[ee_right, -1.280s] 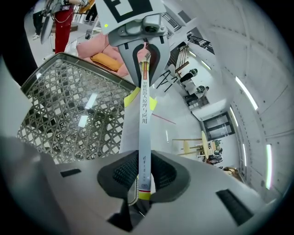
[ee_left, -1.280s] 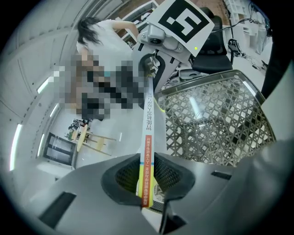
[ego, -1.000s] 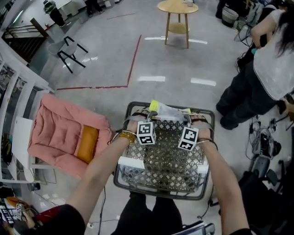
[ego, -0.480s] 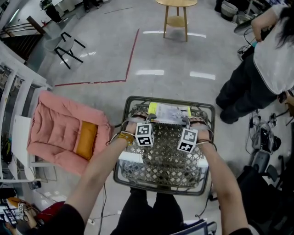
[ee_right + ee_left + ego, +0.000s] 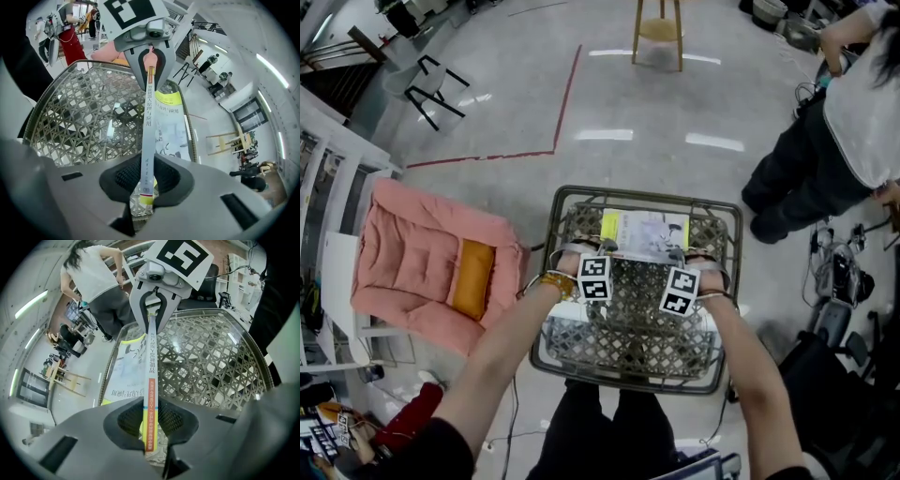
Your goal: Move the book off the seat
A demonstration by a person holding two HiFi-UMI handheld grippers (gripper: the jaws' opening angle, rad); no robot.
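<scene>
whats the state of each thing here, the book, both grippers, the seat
white and yellow paperback book: closed, held by its spine at both ends, over the seat's far edge
left gripper: shut on the book's spine
right gripper: shut on the book's spine
woven rattan seat with metal frame: under the book, contact unclear

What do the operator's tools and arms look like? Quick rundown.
Left tool and right tool: grey bodies, dark textured pads, each with a white cube of black square markers. Dark sleeves, forearms bare; yellow bracelet on left wrist.
</scene>
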